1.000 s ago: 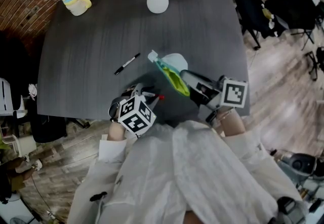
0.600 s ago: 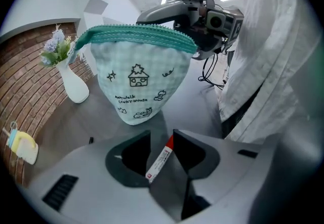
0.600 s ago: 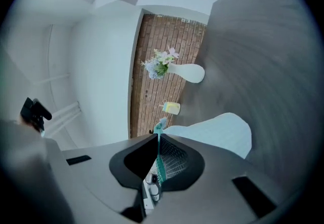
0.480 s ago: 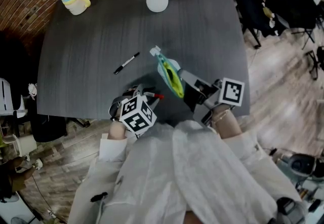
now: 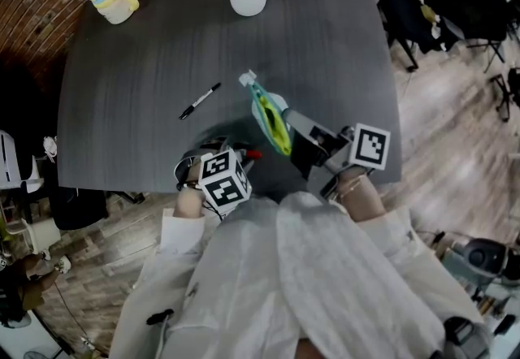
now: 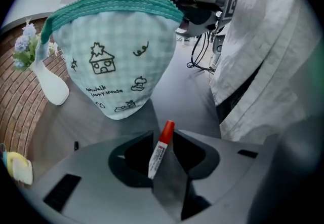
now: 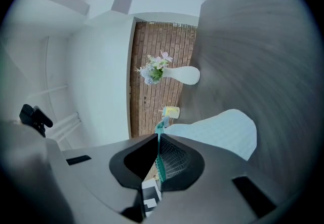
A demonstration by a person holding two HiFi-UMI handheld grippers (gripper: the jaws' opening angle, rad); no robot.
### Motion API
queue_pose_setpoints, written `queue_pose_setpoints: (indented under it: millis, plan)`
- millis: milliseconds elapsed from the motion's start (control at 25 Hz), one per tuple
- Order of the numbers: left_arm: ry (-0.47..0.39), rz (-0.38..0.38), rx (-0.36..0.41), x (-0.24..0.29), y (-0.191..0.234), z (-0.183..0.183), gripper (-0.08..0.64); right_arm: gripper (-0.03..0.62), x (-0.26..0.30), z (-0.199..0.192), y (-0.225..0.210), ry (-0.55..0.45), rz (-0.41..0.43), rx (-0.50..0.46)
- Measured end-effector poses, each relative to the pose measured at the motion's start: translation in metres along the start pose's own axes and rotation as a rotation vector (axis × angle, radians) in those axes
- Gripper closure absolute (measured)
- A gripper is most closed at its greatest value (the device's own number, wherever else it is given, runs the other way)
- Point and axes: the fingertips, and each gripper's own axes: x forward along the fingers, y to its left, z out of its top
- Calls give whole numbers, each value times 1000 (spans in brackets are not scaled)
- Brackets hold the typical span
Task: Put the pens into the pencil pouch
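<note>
Grips pen (image 6: 157, 157) in left hand-held gripper (image 6: 163, 139), pouch (image 7: 223, 134) rim in right hand-held gripper (image 7: 158, 142). Insertion pending: steer pen into opening ahead.

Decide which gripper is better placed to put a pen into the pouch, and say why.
Left. The left gripper holds the red-capped pen facing the pouch; the right gripper is shut on the pouch's zip edge.
</note>
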Motion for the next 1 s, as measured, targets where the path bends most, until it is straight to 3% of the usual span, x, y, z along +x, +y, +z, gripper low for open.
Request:
queue_pose_setpoints:
  millis: [360,560,760,1000]
  plan:
    - [62,10,84,10,4,-4,440,575,-3,2,-5,-13,-9,20]
    - [80,-36,102,15,-2,-6,469,575,-4,4,-7,-21,-21,14]
    - [44,-19,68,12,0,-3,494,575,-5,3,-11,-20,-34,11]
    - [-107,13,-56,-9,10,16,494,575,-4,5,-15,-25,-32,25]
